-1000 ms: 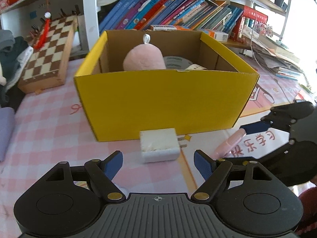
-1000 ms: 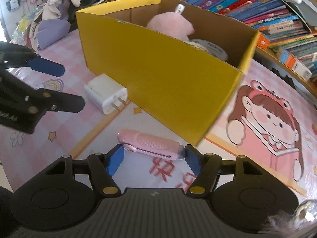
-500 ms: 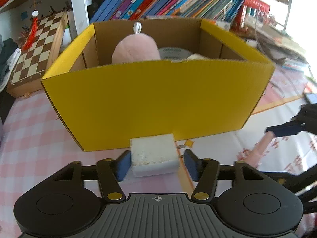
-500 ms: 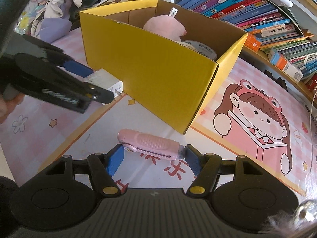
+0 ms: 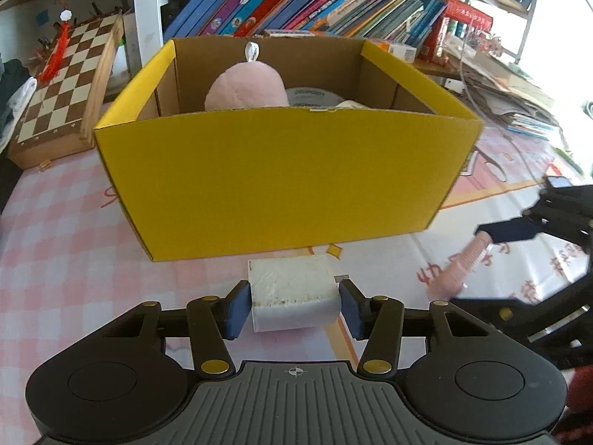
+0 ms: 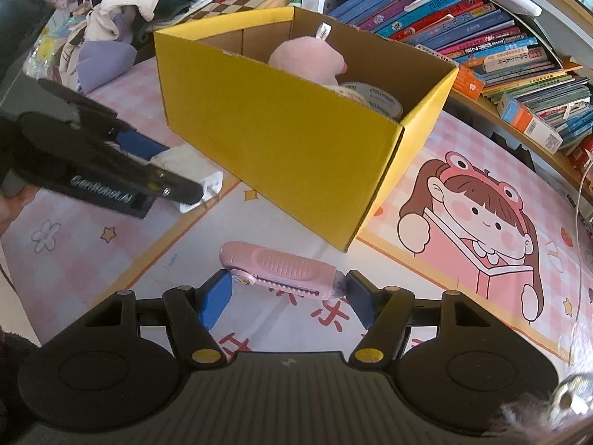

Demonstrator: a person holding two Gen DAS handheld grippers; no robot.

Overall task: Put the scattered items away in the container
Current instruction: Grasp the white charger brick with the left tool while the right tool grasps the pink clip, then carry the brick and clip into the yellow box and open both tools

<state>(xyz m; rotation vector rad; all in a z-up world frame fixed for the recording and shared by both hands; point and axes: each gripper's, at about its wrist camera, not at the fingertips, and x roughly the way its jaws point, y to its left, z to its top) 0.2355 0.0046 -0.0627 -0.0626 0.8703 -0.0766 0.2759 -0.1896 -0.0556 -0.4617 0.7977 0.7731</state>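
A yellow cardboard box (image 5: 281, 178) stands on the table; it also shows in the right wrist view (image 6: 281, 141). It holds a pink plush toy (image 5: 246, 87) and a tape roll (image 5: 309, 96). A white charger plug (image 5: 292, 291) lies just in front of the box. My left gripper (image 5: 292, 309) has its blue pads against both sides of the plug. A pink utility knife (image 6: 278, 270) lies on the mat near the box's right corner. My right gripper (image 6: 283, 298) is shut on the knife's two ends. The knife (image 5: 459, 270) and the right gripper's finger also show at the right of the left wrist view.
A wooden chessboard (image 5: 63, 89) leans at the back left. A shelf of books (image 5: 315, 7) runs behind the box. A pile of clothes (image 6: 122, 26) lies at the far left. A cartoon mat (image 6: 481, 215) covers the table.
My left gripper moved forward around the plug and closed on it. My right gripper stays on the pink knife, and both views have risen a little relative to the box.
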